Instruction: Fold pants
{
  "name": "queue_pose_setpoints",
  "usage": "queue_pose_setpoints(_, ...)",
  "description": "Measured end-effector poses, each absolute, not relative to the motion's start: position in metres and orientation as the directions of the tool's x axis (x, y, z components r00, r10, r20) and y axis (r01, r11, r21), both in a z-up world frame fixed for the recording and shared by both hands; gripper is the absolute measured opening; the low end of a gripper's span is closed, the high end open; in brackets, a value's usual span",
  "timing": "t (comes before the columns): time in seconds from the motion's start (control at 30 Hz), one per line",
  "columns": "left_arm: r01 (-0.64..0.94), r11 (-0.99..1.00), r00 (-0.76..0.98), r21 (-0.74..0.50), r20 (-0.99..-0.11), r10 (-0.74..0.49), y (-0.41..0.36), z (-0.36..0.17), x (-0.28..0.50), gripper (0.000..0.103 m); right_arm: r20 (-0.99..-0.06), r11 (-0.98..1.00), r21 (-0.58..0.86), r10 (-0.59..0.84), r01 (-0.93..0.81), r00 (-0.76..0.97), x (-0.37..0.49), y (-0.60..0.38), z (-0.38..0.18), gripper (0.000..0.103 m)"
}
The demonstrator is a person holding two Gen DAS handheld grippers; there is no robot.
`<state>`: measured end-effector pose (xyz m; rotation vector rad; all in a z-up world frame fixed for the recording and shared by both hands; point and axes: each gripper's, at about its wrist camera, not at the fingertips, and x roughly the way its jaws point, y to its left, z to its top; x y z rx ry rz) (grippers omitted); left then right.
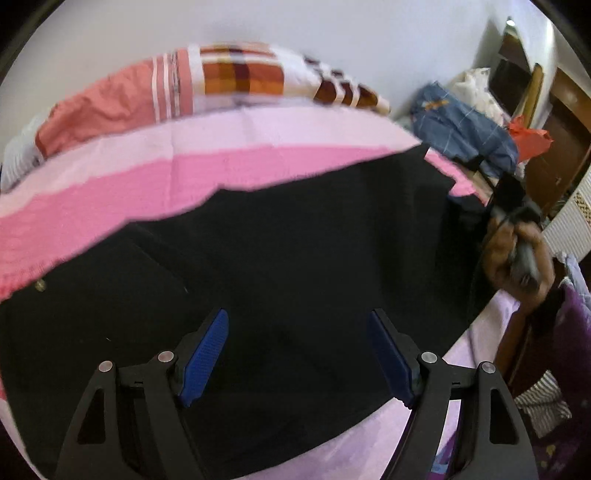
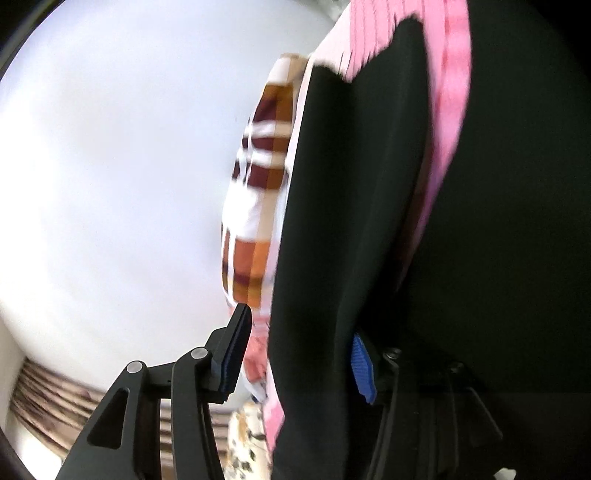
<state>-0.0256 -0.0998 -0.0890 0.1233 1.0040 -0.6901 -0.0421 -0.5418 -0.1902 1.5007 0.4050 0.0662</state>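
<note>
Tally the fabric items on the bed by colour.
Black pants: 1
Pink striped bedsheet: 1
Orange-and-maroon checked cloth: 1
Salmon striped cloth: 1
Total: 4

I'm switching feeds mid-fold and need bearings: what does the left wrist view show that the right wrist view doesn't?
Only the left wrist view: the open left tool over the black pants, a denim garment, and a hand gripping the right tool's handle.
Only the right wrist view: black cloth draped between the right tool's wide-apart fingers, plus a striped curtain.
Both: pants, pink bedsheet, checked pillow, white wall.
</note>
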Motion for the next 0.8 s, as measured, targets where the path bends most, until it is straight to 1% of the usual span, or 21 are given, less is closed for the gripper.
queue_pose_setpoints(0.13, 0.534, 0.798, 0.297, -0.279, -0.822, -0.485, -0.096, -0.107, -0.022, 0.078, -0.227, 0.081, 0.974, 0.253, 0.213, 0.940, -0.036, -0.581, -0.184, 0.048)
queue_pose_setpoints(0.2, 0.514, 0.805, 0.293, -0.297, -0.821, -0.490, -0.099, -0.112, -0.020, 0.078, -0.262, 0.099, 0.964, 0.236, 0.245, 0.936, -0.031, -0.598, -0.179, 0.048)
queue_pose_setpoints(0.23, 0.510, 0.805, 0.295, -0.302, -0.818, -0.494, -0.098, -0.113, -0.021, 0.078, -0.265, 0.090, 0.964, 0.234, 0.250, 0.936, -0.029, -0.606, -0.178, 0.044)
queue_pose_setpoints(0.27, 0.508, 0.806, 0.298, -0.303, -0.816, -0.495, -0.098, -0.114, -0.021, 0.078, -0.282, 0.090, 0.959, 0.238, 0.268, 0.930, -0.026, -0.612, -0.179, 0.029)
queue_pose_setpoints(0.33, 0.508, 0.809, 0.305, -0.295, -0.817, -0.489, -0.101, -0.115, -0.021, 0.078, -0.337, 0.124, 0.941, 0.245, 0.316, 0.909, -0.028, -0.619, -0.176, 0.007)
queue_pose_setpoints(0.37, 0.512, 0.809, 0.308, -0.288, -0.818, -0.486, -0.102, -0.116, -0.021, 0.078, -0.365, 0.142, 0.930, 0.246, 0.339, 0.898, -0.029, -0.620, -0.173, 0.007)
queue_pose_setpoints(0.5, 0.531, 0.809, 0.314, -0.253, -0.828, -0.465, -0.107, -0.115, -0.024, 0.078, -0.422, 0.240, 0.898, 0.228, 0.369, 0.877, -0.057, -0.619, -0.146, 0.006)
queue_pose_setpoints(0.67, 0.554, 0.806, 0.345, -0.208, -0.824, -0.450, -0.099, -0.100, -0.024, 0.078, -0.447, 0.277, 0.880, 0.204, 0.387, 0.871, -0.122, -0.620, -0.111, 0.006)
queue_pose_setpoints(0.8, 0.561, 0.809, 0.369, -0.176, -0.821, -0.435, -0.088, -0.091, -0.024, 0.078, -0.506, 0.252, 0.854, 0.207, 0.454, 0.837, -0.170, -0.614, -0.118, 0.006)
